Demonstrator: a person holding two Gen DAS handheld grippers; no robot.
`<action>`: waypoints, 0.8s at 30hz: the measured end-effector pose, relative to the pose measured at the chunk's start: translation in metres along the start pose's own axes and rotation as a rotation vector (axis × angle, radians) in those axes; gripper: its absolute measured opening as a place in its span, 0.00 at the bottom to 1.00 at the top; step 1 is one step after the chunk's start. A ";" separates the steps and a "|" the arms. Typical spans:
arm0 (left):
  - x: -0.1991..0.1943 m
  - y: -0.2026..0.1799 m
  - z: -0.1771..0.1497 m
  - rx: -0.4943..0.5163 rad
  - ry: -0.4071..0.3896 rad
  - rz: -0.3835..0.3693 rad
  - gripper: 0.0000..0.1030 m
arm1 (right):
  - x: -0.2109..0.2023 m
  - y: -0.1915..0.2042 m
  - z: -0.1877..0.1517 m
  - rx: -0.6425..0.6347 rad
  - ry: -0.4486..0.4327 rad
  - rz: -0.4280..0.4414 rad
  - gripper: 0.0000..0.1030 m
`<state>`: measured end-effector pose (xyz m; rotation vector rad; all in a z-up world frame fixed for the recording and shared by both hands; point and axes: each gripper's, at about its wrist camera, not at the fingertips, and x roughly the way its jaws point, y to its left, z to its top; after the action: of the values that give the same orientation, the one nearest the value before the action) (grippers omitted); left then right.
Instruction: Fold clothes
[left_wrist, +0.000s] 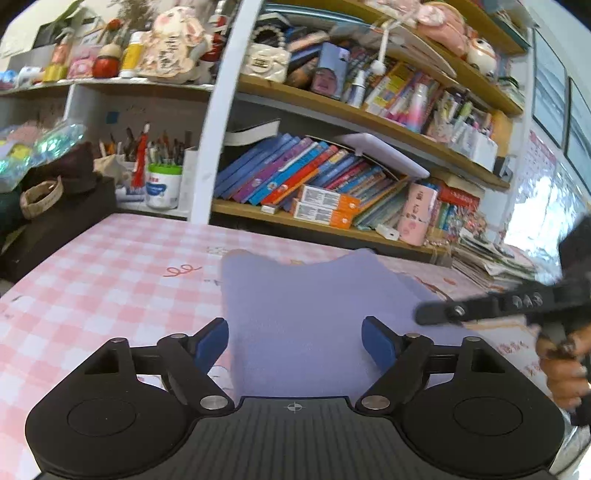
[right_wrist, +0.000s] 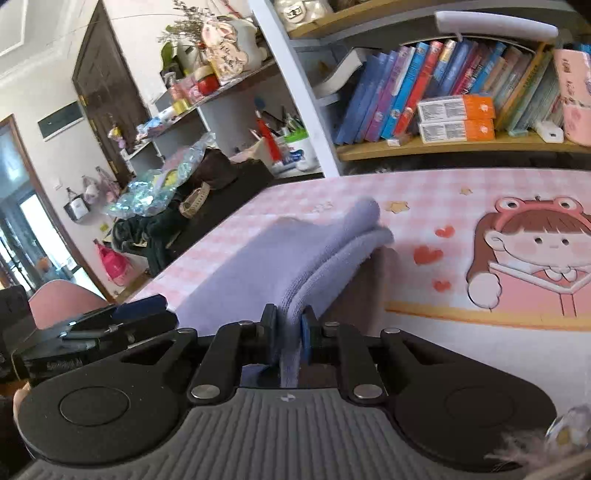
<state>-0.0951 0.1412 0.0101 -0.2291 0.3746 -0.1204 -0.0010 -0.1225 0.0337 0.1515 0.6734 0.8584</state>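
A lavender cloth (left_wrist: 306, 314) lies folded on the pink checked table cover (left_wrist: 110, 280). My left gripper (left_wrist: 294, 341) is open, its blue pads on either side of the cloth's near end, holding nothing. My right gripper (right_wrist: 289, 332) is shut on the near edge of the folded lavender cloth (right_wrist: 295, 254), with the layered fold lifted off the table. The right gripper also shows in the left wrist view (left_wrist: 480, 310) at the right edge of the cloth. The left gripper shows in the right wrist view (right_wrist: 122, 317) at the left.
Bookshelves (left_wrist: 332, 173) with books and boxes stand along the table's far edge. Dark bags and a pen cup (left_wrist: 162, 184) crowd the far left corner. The table cover has a cartoon girl print (right_wrist: 535, 254) at the right. A pink chair (right_wrist: 62, 299) stands at the left.
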 end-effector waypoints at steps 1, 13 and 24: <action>0.001 0.003 0.000 -0.018 0.003 0.002 0.85 | 0.006 -0.004 -0.002 0.006 0.029 -0.026 0.12; 0.019 0.025 0.004 -0.187 0.067 -0.059 0.90 | 0.001 -0.047 -0.002 0.309 0.022 0.030 0.79; 0.058 0.036 -0.002 -0.278 0.137 -0.091 0.70 | 0.039 -0.041 -0.007 0.333 0.122 0.007 0.56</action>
<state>-0.0396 0.1664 -0.0203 -0.5148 0.5183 -0.1737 0.0391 -0.1212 -0.0065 0.4028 0.9287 0.7614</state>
